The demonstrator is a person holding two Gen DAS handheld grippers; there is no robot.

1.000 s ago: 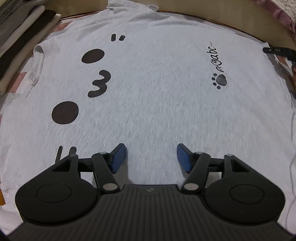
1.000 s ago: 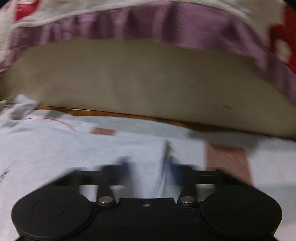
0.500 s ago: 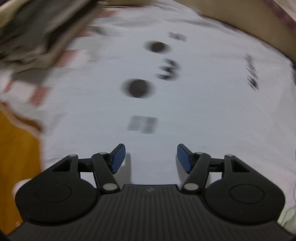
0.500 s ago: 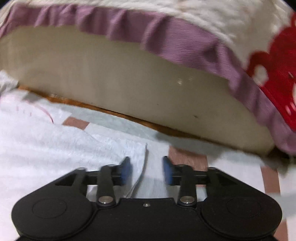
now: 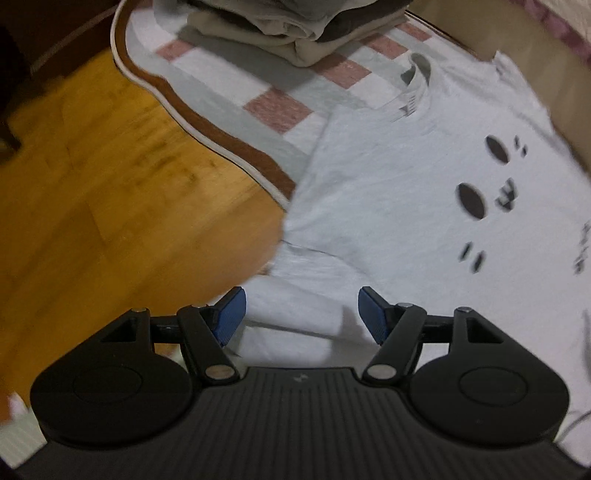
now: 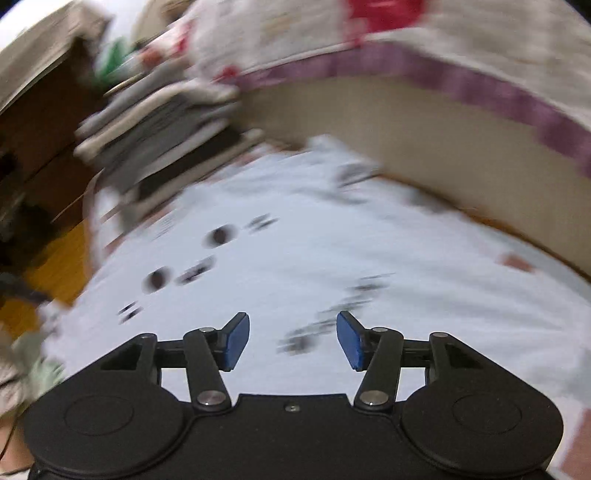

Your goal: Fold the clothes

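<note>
A light grey T-shirt with a black printed face and lettering lies spread flat on a checked mat. My left gripper is open and empty, just above the shirt's near sleeve at the mat's edge. The shirt also shows in the right wrist view, blurred. My right gripper is open and empty, hovering over the shirt's lettered side.
A stack of folded clothes sits at the far corner of the mat; it also shows in the right wrist view. Wooden floor lies to the left. A bed side with a purple-trimmed cover runs behind the shirt.
My left gripper swung left from over the shirt's middle to its sleeve by the floor. My right gripper left the shirt's far corner, opened wider and turned toward the shirt's middle.
</note>
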